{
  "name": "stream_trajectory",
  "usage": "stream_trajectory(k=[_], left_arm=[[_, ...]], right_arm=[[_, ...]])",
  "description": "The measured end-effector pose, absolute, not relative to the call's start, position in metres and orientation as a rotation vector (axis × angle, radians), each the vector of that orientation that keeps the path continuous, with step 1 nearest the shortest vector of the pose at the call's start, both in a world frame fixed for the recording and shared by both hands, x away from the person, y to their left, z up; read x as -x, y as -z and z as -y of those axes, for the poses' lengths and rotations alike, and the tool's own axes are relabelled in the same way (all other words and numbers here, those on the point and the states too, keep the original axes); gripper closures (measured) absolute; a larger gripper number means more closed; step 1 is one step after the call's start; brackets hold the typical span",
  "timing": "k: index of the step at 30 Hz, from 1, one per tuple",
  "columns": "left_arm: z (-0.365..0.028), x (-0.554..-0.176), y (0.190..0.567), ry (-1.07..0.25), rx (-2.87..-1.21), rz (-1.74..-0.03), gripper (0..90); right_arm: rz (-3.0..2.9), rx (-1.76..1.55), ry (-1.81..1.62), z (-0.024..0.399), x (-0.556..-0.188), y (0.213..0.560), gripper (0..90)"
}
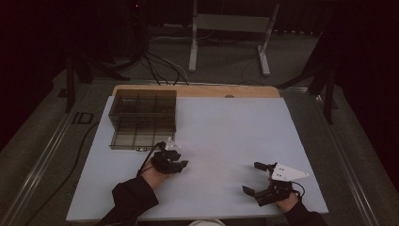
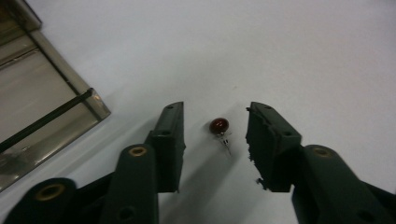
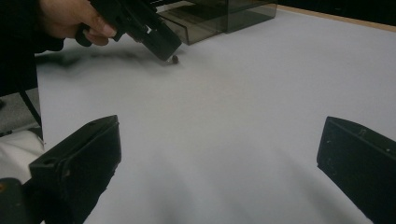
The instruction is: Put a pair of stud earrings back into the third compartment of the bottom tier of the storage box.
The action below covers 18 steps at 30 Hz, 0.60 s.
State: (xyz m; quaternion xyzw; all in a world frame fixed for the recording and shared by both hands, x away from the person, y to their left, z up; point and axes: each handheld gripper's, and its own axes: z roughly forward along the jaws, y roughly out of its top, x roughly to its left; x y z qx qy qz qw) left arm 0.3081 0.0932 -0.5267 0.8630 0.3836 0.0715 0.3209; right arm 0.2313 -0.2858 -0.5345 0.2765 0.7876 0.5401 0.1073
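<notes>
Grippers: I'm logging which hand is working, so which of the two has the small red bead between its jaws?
The left gripper: the red bead lies on the table between its jaws, untouched. The right gripper has bare table between its wide-open jaws.

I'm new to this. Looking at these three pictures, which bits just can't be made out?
- Small red bead with a metal pin: left gripper view, too small to say what it is; high view, hidden under the left gripper.
- Compartment box: high view too dim to show any contents; cut off by the edge in both gripper views.
- Right gripper: its view cuts its jaws at the bottom edge.
</notes>
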Motion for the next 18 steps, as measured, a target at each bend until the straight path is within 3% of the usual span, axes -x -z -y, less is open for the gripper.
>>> stream_trajectory(k=[18], left_arm=[[-0.0883,-0.3088,0.5326,-0.216,-2.297,-0.967,78.6]], right_arm=[[-2.320,-0.812,-1.587,0.2860,-0.2309,0.5345,0.0]])
